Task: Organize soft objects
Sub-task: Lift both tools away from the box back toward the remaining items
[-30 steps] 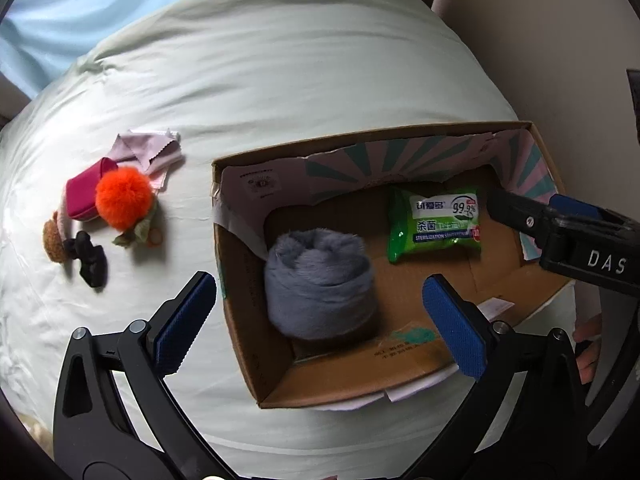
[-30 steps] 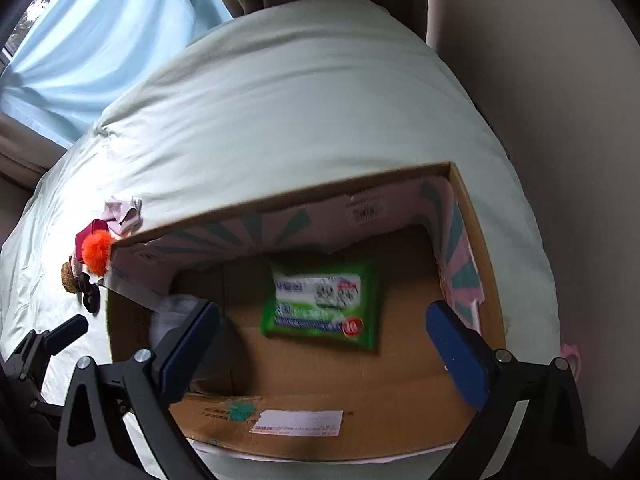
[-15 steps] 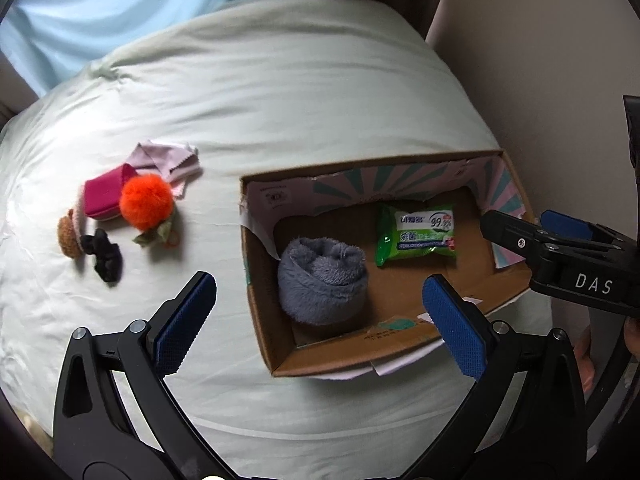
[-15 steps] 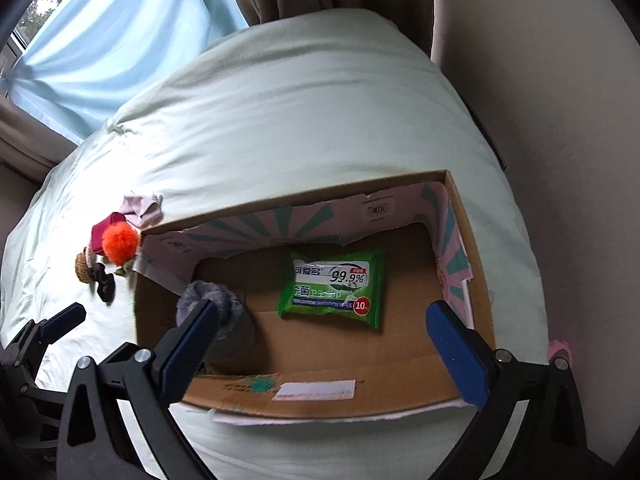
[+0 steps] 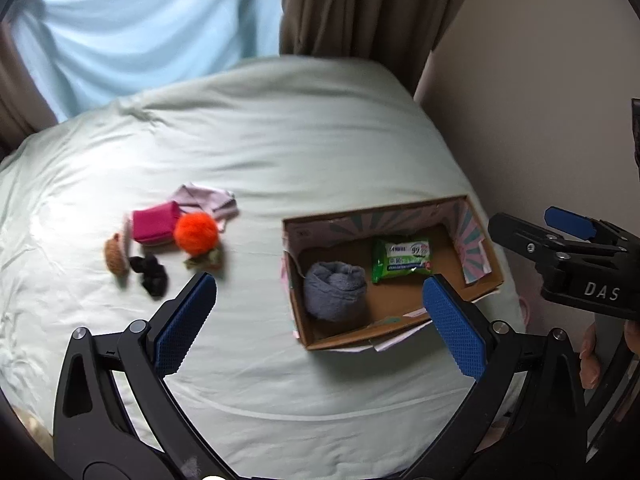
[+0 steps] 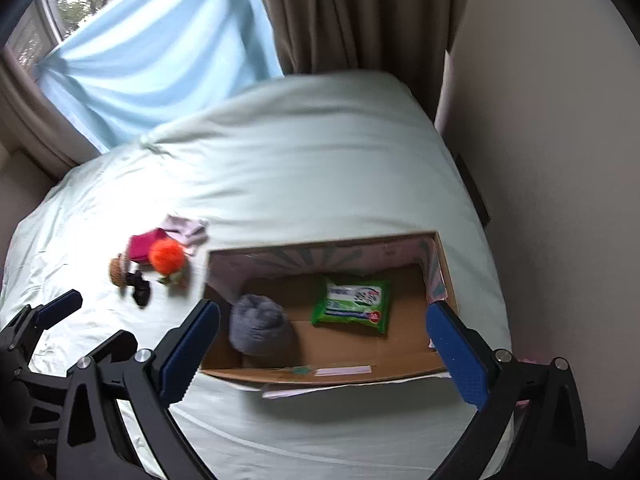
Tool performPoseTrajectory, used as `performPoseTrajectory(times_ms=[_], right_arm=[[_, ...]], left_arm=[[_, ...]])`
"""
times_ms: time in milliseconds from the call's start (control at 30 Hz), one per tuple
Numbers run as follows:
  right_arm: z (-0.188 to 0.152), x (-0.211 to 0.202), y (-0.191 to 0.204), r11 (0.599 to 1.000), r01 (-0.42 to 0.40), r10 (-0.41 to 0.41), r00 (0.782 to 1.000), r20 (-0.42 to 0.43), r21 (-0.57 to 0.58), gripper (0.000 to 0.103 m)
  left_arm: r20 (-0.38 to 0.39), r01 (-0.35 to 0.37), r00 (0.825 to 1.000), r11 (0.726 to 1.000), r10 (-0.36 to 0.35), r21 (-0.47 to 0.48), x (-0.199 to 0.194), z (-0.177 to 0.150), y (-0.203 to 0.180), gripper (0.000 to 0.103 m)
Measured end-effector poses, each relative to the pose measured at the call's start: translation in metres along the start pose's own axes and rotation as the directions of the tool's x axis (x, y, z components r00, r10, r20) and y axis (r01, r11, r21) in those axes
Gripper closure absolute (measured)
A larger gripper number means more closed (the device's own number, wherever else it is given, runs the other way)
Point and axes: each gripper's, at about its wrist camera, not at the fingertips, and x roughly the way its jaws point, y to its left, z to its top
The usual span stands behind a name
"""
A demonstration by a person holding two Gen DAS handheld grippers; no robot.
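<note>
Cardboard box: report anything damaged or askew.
The cardboard box looks worn: a white liner sticks out under its near edge, and the left wall is ragged. The grey furry roll and green wipes pack lie tidily inside.

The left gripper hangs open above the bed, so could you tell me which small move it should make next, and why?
Probably swing the open left gripper left toward the orange pom-pom: it lies outside the cardboard box, which already holds the grey plush roll and wipes pack.
</note>
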Motion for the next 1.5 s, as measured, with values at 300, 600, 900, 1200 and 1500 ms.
performPoseTrajectory(times_ms=[300, 600, 900, 1200, 1500], right_arm=[[-0.010, -0.083, 0.078, 0.996, -0.037, 0.048, 0.989, 0.139, -0.079, 0.000], [-0.031, -0.117, 0.166, 0.983, -0.071, 0.108, 0.969, 0.221, -0.170, 0.000], [-0.038, -0.108, 0.231, 0.981, -0.082, 0.125, 0.959, 0.256, -0.173, 0.000], [-0.032, -0.073, 0.283, 0.980, -0.069, 0.117, 0.959, 0.258, -0.186, 0.000], [-0.010, -0.006, 0.317, 0.961, -0.078, 0.142, 0.963, 0.230, -0.266, 0.000]], left_arm=[[0.140, -0.041, 0.989, 0.999, 0.045, -0.033, -0.101, -0.017, 0.058, 0.000], [0.221, -0.082, 0.970, 0.991, 0.104, -0.106, -0.168, -0.042, 0.146, 0.000], [0.218, -0.117, 0.965, 0.983, 0.147, -0.141, -0.180, -0.053, 0.226, 0.000], [0.185, -0.107, 0.974, 0.984, 0.133, -0.145, -0.155, -0.048, 0.296, 0.000], [0.127, -0.069, 0.988, 0.983, 0.092, -0.170, -0.087, -0.035, 0.345, 0.001]])
